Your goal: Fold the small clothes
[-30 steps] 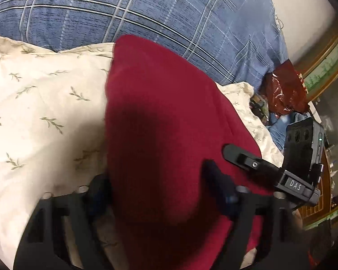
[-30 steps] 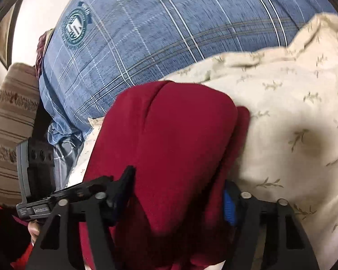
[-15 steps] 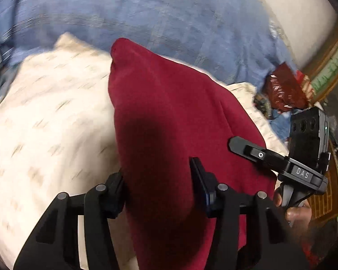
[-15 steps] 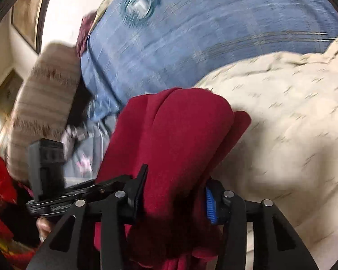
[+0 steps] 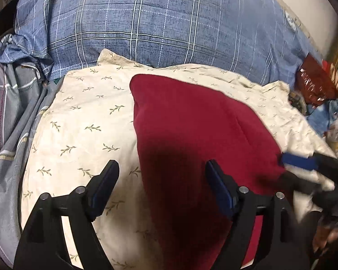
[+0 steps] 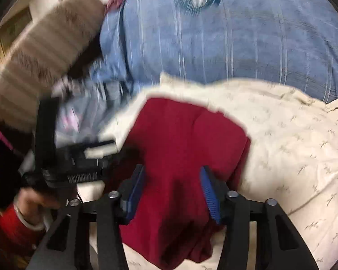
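Left wrist view: the red cloth [image 5: 198,139], folded into a rough rectangle, lies on the cream sheet [image 5: 83,121] that covers the bed, its far corner near the sheet's far edge and its near end running out of view at the bottom. The left gripper [image 5: 162,184] hangs over the cloth's left edge — its jaws have just been opening and stand wide, one finger over bare sheet, the other over the cloth, neither pad pressing on fabric. Beyond the sheet's far edge rises a blue checked pillow [image 5: 160,29]; grey bedding [image 5: 9,117] bunches at the left edge, and a dark red bag [image 5: 313,85] sits off the far right corner.

Right wrist view (blurred): the right gripper [image 6: 171,191] straddles the near part of the cloth [image 6: 187,148]. Its jaws have just been closing, the blue pads [image 6: 208,191] lie against a raised fold of cloth between them, and the gather holds its shape there — a grip on the cloth. The left gripper [image 6: 115,155] appears at the cloth's left edge, held by a hand [image 6: 33,200] with a red sleeve [image 6: 4,227]. A striped cushion [image 6: 42,51] stands at the upper left.
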`<state>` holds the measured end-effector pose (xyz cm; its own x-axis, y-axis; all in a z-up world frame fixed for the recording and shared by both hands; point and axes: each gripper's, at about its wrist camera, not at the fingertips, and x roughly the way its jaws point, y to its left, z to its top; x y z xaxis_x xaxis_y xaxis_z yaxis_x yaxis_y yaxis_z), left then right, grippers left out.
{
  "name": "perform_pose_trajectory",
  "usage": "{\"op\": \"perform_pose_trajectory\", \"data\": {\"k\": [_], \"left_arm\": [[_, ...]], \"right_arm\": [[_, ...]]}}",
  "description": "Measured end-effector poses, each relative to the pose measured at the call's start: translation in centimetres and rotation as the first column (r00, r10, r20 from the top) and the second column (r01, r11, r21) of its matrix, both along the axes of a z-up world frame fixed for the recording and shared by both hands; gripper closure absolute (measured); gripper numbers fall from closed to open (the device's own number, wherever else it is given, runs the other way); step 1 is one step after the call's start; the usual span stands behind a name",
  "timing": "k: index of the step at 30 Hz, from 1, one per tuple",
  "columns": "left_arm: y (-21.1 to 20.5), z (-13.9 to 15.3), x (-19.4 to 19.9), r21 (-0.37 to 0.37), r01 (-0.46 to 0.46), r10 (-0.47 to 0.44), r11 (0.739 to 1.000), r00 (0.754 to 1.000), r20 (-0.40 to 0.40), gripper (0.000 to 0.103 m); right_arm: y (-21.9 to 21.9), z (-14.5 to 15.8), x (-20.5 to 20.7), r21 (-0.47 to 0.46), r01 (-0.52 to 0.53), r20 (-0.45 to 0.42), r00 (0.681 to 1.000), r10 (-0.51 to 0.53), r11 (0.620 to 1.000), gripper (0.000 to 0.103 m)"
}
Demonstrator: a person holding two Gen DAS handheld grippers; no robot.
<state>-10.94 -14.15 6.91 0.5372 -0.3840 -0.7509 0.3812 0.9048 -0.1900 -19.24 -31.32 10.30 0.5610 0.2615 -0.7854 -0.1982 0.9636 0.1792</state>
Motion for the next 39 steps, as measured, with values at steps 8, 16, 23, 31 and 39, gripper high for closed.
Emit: {"op": "perform_pose_trajectory", "data": {"k": [8,16,23,31,39], "left_arm": [[-0.3,-0.3,-1.1,0.02,-0.028,0.027,0.999,0.997,0.07,0.024],[0.6,2.6,-3.7,0.027,-0.086,0.081,0.996,0.983,0.163,0.022],[1.9,4.8,-6.3,0.029,-0.129,0.118,0.991,0.963,0.241,0.021],[3.0,6.1,-8.4,0.018,-0.177,0.163,0.984,0.938,0.307,0.021],[3.2,6.1,-9.1,0.045,-0.21,0.183,0.977,0.923,0.339,0.021]], "right_arm": [[-0.8,-1.1,-0.7,-0.009,0.05,0.02,0.999,-0.05,0.999,0.059],[-0.2,2.8,-4.0,-0.022,0.151,0.19,0.971,-0.144,0.988,0.028],[0.5,4.3,-5.3,-0.039,0.188,0.267,0.948,-0.171,0.981,0.019],[0.9,5.0,-6.2,-0.027,0.193,0.299,0.938,-0.176,0.981,0.015],[0.8,4.9,-6.5,-0.023,0.198,0.303,0.935,-0.182,0.98,0.013]]}}
